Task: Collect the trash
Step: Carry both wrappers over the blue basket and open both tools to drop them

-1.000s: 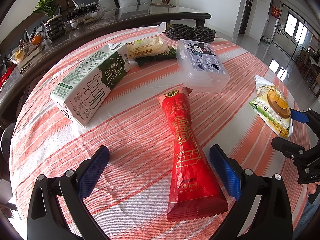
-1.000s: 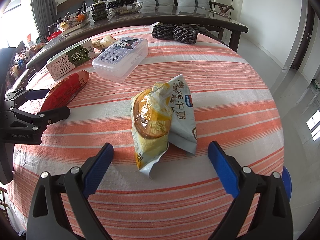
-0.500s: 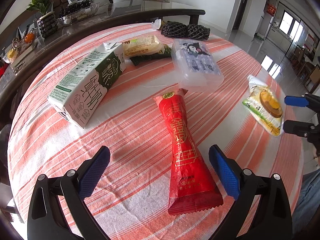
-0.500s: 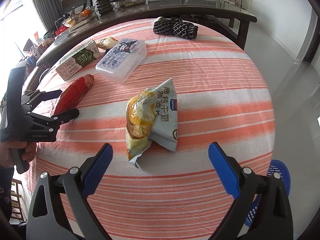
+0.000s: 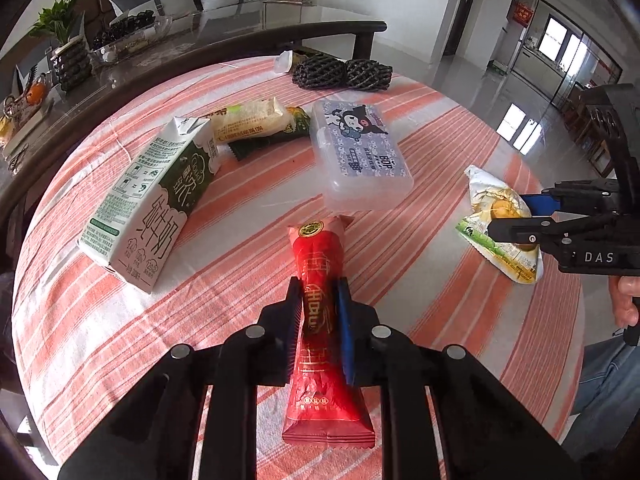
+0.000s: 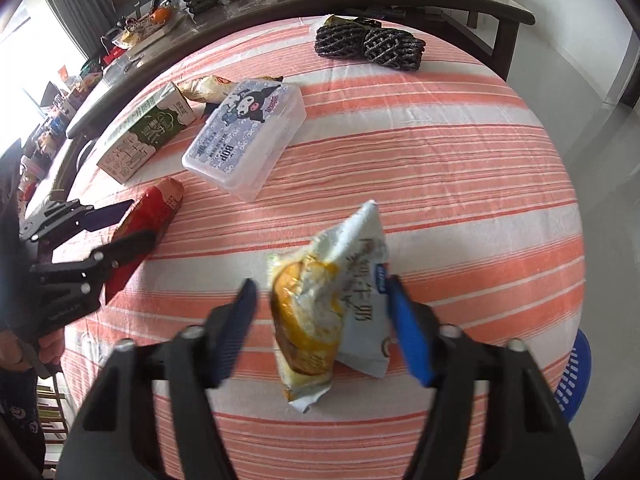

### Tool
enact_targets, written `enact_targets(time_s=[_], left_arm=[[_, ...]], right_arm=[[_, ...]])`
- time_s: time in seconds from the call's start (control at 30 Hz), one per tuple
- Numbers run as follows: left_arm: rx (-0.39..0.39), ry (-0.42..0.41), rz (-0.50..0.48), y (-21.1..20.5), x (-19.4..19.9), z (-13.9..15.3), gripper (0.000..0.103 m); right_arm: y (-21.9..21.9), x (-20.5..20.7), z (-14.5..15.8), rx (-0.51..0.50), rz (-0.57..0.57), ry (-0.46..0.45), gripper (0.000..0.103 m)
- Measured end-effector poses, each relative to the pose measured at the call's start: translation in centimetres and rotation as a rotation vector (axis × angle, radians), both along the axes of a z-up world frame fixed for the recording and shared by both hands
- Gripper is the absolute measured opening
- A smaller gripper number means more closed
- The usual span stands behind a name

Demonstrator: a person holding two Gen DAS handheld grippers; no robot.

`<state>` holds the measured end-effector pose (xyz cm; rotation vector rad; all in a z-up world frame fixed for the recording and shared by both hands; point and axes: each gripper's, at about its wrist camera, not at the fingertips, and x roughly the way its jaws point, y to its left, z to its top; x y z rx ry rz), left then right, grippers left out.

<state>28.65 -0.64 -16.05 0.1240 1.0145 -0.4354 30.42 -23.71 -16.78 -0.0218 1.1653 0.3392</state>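
A long red snack wrapper (image 5: 322,320) lies on the striped round table (image 5: 248,248). My left gripper (image 5: 320,312) is shut on its middle. It also shows in the right wrist view (image 6: 148,216). A yellow and white snack bag (image 6: 320,312) lies near the table's right side, also seen in the left wrist view (image 5: 496,220). My right gripper (image 6: 320,312) straddles it with the jaws half closed. The right blue pad (image 6: 404,328) touches the bag; the left pad (image 6: 236,328) stands apart from it.
A green and white milk carton (image 5: 156,208), a clear plastic box with a cartoon lid (image 5: 358,156), a beige packet on a dark green wrapper (image 5: 256,124) and two black mesh rolls (image 5: 340,74) lie on the table. A blue basket (image 6: 576,376) stands on the floor at right.
My left gripper has moved forward and closed on the red wrapper. My right gripper has moved forward over the snack bag and its jaws have narrowed.
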Motion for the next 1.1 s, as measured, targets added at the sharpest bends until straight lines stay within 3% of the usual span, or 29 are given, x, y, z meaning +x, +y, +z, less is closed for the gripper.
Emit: enact_targets(time_s=[0.07, 0.27, 0.4, 0.53, 0.77, 1.1], left_arm=[[-0.025, -0.016, -0.001, 0.1, -0.8, 0.6, 0.013], [-0.126, -0.051, -0.061, -2.6, -3.3, 3.2, 0.012], [-0.175, -0.06, -0.159, -7.9, -4.4, 4.9, 0.012], [-0.213, -0.044, -0.283, -15.4, -5.5, 5.8, 0.012], [-0.225, 0.011, -0.447, -29.4, -7.4, 4.6, 0.012], [-0.217, 0.131, -0.519, -42.8, -7.1, -0.7, 0.012]], right_arm=[[-0.5, -0.8, 0.6, 0.012, -0.001, -0.011, 0.036], [-5.2, -4.3, 3.8, 0.098, -0.054, -0.112, 0.035], [-11.1, -7.0, 5.6, 0.11, -0.136, -0.156, 0.035], [-18.7, -9.5, 6.3, 0.057, -0.251, -0.17, 0.035], [-30.7, -12.8, 3.0, 0.026, -0.487, -0.133, 0.035], [-39.4, -15.6, -2.7, 0.071, -0.677, -0.1, 0.035]])
